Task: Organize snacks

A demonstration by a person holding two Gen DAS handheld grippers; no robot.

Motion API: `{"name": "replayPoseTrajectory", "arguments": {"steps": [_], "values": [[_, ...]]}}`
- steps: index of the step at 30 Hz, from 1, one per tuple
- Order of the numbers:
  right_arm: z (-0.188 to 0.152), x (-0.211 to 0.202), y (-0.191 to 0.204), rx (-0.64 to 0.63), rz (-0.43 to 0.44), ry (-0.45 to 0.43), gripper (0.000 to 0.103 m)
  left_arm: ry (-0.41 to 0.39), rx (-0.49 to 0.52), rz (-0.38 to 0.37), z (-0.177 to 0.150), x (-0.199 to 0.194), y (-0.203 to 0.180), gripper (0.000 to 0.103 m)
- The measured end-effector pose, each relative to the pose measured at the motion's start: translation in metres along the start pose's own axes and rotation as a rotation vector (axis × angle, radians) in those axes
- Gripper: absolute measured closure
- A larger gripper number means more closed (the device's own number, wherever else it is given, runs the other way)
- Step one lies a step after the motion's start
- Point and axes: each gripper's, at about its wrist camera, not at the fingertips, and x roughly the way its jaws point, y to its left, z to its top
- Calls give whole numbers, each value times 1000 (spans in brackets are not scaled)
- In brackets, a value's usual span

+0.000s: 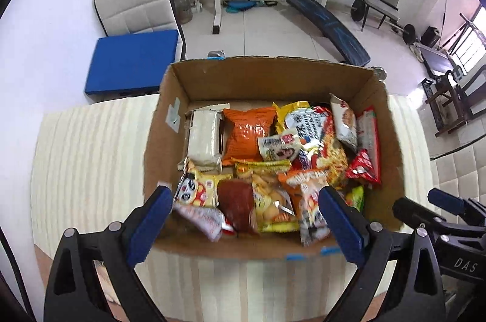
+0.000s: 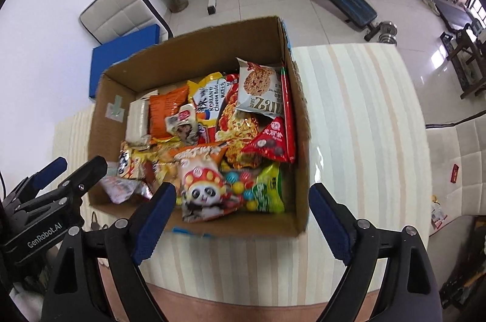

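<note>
Both our left gripper (image 1: 244,200) and right gripper (image 2: 243,200) gape wide, empty, low in frame over the snack-filled cardboard box (image 1: 273,73).

Left claw (image 1: 244,206) and right claw (image 2: 243,200) both gape wide, side by side.

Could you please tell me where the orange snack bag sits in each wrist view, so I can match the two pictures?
Left wrist view: the orange snack bag lies in the cardboard box, centre-left, just right of the white packet.
Right wrist view: the orange snack bag lies toward the box's far left, again beside the white packet.
Shared landmark: the blue mat on the floor beyond the box.
</note>
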Motion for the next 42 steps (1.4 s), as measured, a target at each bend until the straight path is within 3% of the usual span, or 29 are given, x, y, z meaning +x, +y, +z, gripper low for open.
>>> {"name": "replayPoseTrajectory", "arguments": {"steps": [8, 14, 26, 35, 42], "values": [[-54, -75, 10, -31, 12, -97, 12, -56, -27, -47, -50, -77, 3, 4], [-108, -127, 19, -59, 4, -163, 12, -120, -7, -29, -87, -132, 2, 4], [-175, -217, 35, -114, 22, -245, 12, -163, -26, -45, -131, -210, 6, 4], [-195, -248, 50, -164, 6, -273, 12, -193, -30, -40, -142, -238, 9, 4], [-183, -242, 51, -170, -14, -297, 6, -221, 7, -19, -138, -232, 2, 4]]}}
